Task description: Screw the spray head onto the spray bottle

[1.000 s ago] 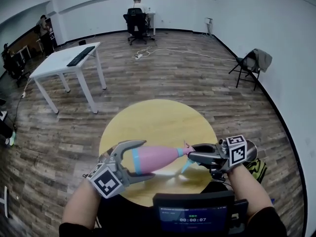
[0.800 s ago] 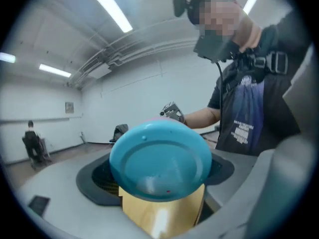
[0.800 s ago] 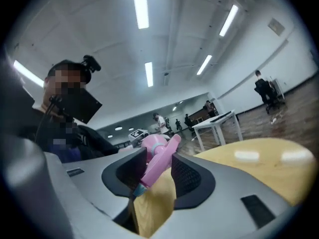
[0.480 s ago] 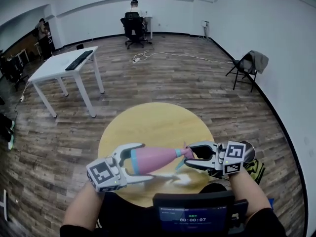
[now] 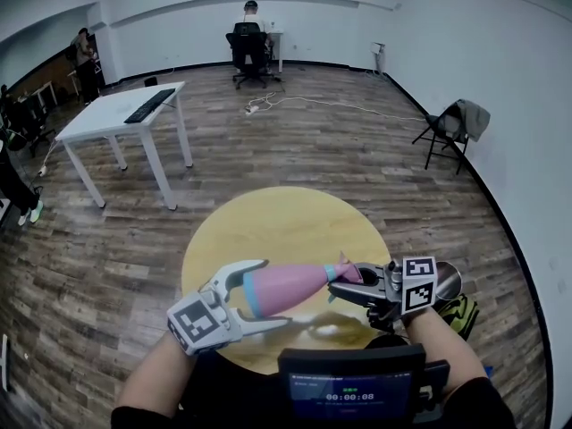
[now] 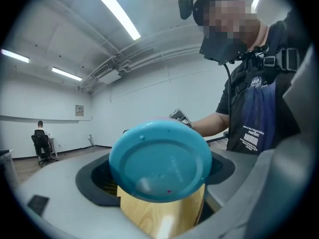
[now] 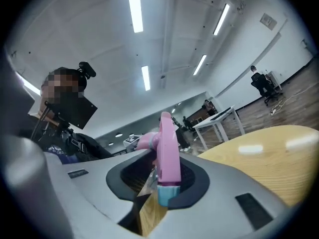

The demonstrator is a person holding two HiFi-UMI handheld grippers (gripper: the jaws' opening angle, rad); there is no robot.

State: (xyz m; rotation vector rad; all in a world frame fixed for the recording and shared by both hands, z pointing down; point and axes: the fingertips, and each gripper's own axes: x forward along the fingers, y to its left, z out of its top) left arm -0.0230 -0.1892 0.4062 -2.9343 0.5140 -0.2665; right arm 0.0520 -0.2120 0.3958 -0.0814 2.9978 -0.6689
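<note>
A pink spray bottle (image 5: 286,286) with a teal base band lies level above the round yellow table (image 5: 277,222). My left gripper (image 5: 273,291) is shut on its base end; the left gripper view is filled by the teal bottom (image 6: 159,158) between the jaws. My right gripper (image 5: 347,281) faces it from the right, its jaws just closed in onto the pink spray head (image 5: 347,272) at the bottle's neck. In the right gripper view the spray head (image 7: 167,143) stands upright between the pads, teal nozzle (image 7: 167,193) lowest.
A black device with a screen (image 5: 353,387) hangs at my chest. On the floor beyond stand a white table (image 5: 125,114) with a keyboard, a folding chair (image 5: 451,119) at the right wall, and a seated person (image 5: 250,34) at the back.
The left gripper has rolled, turning the bottle with it. The right gripper's jaws have narrowed onto the spray head and its marker cube has rolled a little.
</note>
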